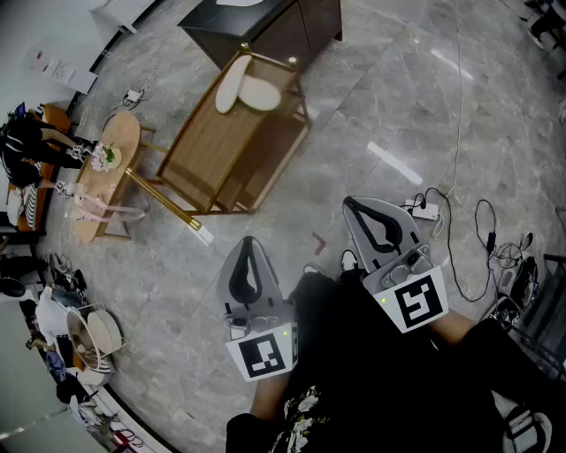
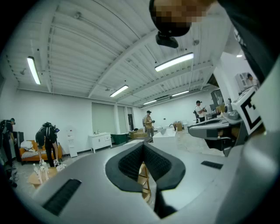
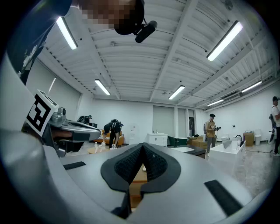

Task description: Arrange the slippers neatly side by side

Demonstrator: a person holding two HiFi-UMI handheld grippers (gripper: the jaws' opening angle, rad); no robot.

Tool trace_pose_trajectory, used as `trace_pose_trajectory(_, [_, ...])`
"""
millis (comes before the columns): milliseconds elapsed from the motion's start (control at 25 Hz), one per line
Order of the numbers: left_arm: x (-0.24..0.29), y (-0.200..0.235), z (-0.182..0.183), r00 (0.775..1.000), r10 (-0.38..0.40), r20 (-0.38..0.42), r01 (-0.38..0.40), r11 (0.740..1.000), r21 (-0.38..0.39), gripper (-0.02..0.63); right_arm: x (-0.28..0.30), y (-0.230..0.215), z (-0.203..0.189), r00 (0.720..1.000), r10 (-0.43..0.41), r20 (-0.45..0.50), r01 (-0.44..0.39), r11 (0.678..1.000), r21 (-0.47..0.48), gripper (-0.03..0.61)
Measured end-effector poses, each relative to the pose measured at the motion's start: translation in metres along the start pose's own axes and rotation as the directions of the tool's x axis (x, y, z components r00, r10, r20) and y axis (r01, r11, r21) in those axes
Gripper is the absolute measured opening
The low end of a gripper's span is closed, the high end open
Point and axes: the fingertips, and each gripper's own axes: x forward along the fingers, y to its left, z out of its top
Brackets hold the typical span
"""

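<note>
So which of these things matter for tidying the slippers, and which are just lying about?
Job: slippers, the rack they lie on, left gripper and right gripper, both shut and empty.
Lying about: side table, dark cabinet, power strip.

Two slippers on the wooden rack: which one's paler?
The left-hand slipper in the head view, nearly white; the right-hand slipper looks creamier.

slippers (image 1: 245, 90) on rack (image 1: 212, 152) top | cabinet (image 1: 265, 31) behind rack | table (image 1: 124, 133) left of rack
</note>
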Motion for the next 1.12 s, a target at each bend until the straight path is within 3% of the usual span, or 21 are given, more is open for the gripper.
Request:
trace_pose_trajectory(320, [-0.002,-0.004,-0.003,1.000,0.023,-0.014,-0.023,1.000,-0.005,0.003,-0.005,-0.002,-0.001,1.000,0.010,0.003,-0.010,1.000,0.002,-0.003])
trace_pose_trajectory(440, [-0.002,-0.006,-0.003,0.999,0.026,-0.022,-0.026,1.000,-0.001,0.003,-0.005,0.002,-0.002,0.999,0.051,0.017,-0.051,0.998,0.027,-0.003])
trace_pose_trajectory(600, [-0.001,-0.005,0.000,1.000,0.029,0.013,-0.029,1.000,0.005,0.003,-0.004,0.003,-0.008,0.998,0.064,0.019,-0.065,0.998,0.026,-0.002])
trace_pose_trajectory(1120, [-0.014,0.001,-0.011,0.996,0.074,-0.058,-0.074,0.997,-0.004,0.003,-0.005,0.002,-0.013,0.998,0.065,0.015,-0.065,0.996,0.061,-0.002])
